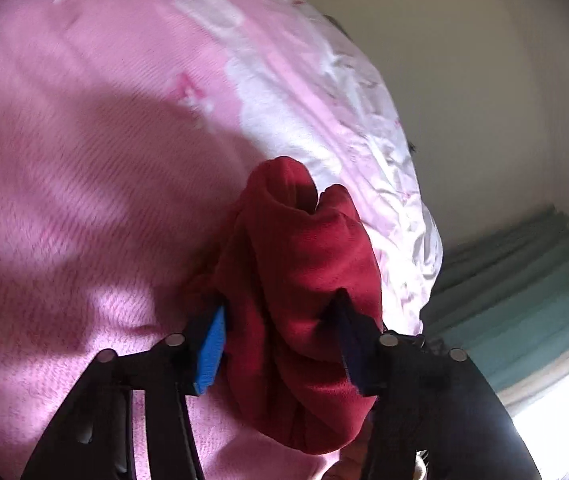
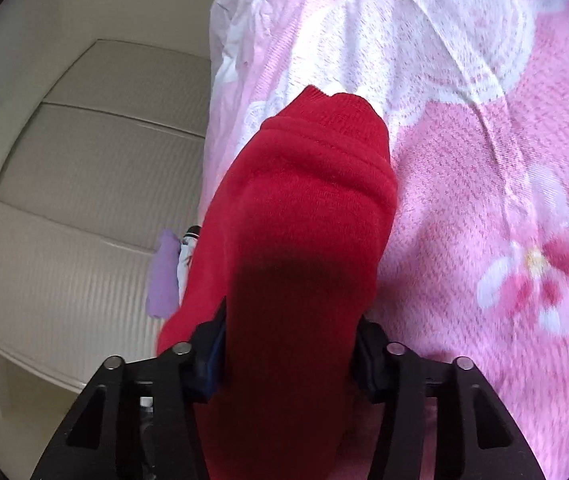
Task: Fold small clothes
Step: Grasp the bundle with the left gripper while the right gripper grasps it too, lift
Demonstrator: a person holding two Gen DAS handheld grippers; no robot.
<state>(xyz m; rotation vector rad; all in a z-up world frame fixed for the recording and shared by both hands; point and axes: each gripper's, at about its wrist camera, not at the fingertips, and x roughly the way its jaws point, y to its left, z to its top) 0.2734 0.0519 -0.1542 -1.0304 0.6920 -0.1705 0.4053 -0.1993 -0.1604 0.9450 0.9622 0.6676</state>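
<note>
Red garment (image 1: 304, 280) was clamped between the 2 fingers of the left gripper (image 1: 280, 340); right gripper (image 2: 288, 344) likewise gripped it, over pink blanket (image 2: 484, 200).

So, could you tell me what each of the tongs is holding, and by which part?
Both grip the red garment: left tongs around a bunched fold, right tongs across its bunched body.

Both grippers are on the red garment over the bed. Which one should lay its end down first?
Probably left: the left gripper clamps a bunched red garment over open pink blanket. The right gripper sits near the bed's edge.
</note>
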